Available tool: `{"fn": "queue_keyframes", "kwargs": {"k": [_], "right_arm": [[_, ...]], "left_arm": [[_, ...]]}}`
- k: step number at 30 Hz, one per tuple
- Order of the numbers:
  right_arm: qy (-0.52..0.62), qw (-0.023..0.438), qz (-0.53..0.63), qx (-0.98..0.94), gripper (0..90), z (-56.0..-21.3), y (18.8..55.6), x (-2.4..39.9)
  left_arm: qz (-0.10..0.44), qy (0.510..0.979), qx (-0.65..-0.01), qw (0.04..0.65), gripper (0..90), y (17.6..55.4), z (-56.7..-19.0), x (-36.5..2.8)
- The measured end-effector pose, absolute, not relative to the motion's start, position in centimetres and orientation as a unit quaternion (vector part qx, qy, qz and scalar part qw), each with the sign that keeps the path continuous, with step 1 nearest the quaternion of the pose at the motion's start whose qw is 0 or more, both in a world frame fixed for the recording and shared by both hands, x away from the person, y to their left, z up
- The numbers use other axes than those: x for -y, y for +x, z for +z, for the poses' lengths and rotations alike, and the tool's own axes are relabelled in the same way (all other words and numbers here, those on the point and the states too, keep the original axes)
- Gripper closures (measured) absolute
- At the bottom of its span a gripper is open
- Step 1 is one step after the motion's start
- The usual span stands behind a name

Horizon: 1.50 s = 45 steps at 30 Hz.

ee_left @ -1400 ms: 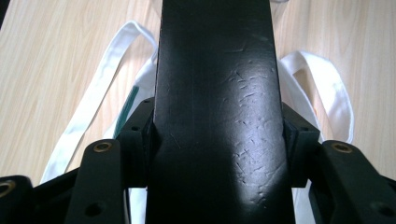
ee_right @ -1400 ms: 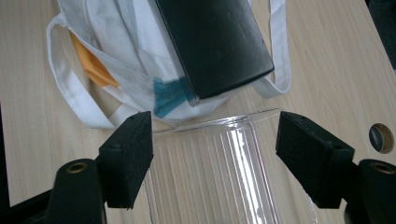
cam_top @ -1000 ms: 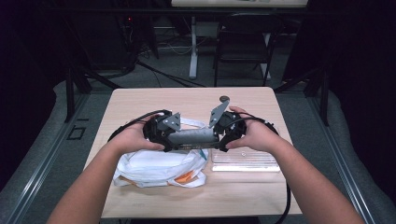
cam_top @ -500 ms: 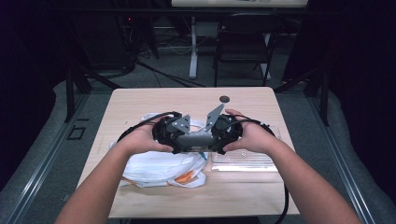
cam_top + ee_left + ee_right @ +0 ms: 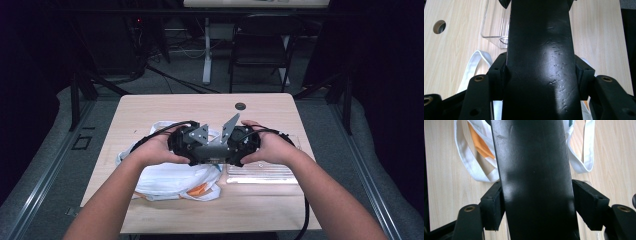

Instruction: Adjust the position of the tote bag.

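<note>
A flat black bar (image 5: 214,152) hangs level above the table between my two grippers, which face each other end to end. My left gripper (image 5: 202,149) grips one end. In the left gripper view its pads (image 5: 502,75) press on both long edges of the bar (image 5: 539,50). My right gripper (image 5: 226,149) holds the other end. Its jaws have just been closing, and in the right gripper view both pads (image 5: 495,207) sit against the bar (image 5: 534,165).
Under the hands lies a white cloth bag (image 5: 167,175) with something orange inside, its straps loose on the wooden table (image 5: 150,112). A clear plastic tray (image 5: 262,172) sits to the right. A cable hole (image 5: 240,106) marks the table's far edge.
My left hand has slid to the right, drawing the two grippers closer together over the bag. The right hand has stayed in place.
</note>
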State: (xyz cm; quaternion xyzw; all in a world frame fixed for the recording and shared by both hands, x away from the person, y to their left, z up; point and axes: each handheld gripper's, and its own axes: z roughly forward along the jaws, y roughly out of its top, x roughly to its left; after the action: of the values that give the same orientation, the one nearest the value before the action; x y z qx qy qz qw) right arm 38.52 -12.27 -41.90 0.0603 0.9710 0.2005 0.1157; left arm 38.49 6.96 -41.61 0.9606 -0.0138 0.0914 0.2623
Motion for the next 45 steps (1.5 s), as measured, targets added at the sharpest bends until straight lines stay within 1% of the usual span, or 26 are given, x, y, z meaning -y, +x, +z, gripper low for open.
{"fn": "queue_keyframes", "kwargs": {"k": [8, 13, 19, 26, 31, 41, 45], "right_arm": [[0.053, 0.112, 0.189, -0.974, 32.4, -42.2, 38.6, 12.1], [0.048, 0.109, 0.192, -0.974, 37.9, -42.4, 38.6, 12.1], [0.041, 0.109, 0.188, -0.975, 40.0, -42.5, 38.5, 12.1], [0.034, 0.106, 0.183, -0.977, 40.9, -42.6, 38.4, 12.1], [0.035, 0.103, 0.187, -0.976, 41.3, -42.5, 38.4, 12.3], [0.045, 0.106, 0.184, -0.976, 41.4, -42.2, 38.9, 13.3], [0.048, 0.106, 0.182, -0.976, 41.4, -42.3, 39.0, 13.7]], "left_arm": [[0.094, 0.96, 0.02, 0.264, 43.0, 38.4, -41.6, -6.5], [0.1, 0.959, 0.024, 0.263, 43.0, 38.4, -41.7, -6.5], [0.101, 0.959, 0.027, 0.263, 42.7, 38.4, -41.9, -6.4], [0.093, 0.961, 0.016, 0.259, 41.7, 38.5, -42.1, -6.2], [0.089, 0.959, 0.004, 0.271, 38.7, 38.5, -41.9, -6.3], [0.102, 0.954, -0.026, 0.281, 33.0, 38.6, -41.1, -7.3], [0.105, 0.954, -0.032, 0.28, 32.8, 38.6, -40.7, -8.1]]}}
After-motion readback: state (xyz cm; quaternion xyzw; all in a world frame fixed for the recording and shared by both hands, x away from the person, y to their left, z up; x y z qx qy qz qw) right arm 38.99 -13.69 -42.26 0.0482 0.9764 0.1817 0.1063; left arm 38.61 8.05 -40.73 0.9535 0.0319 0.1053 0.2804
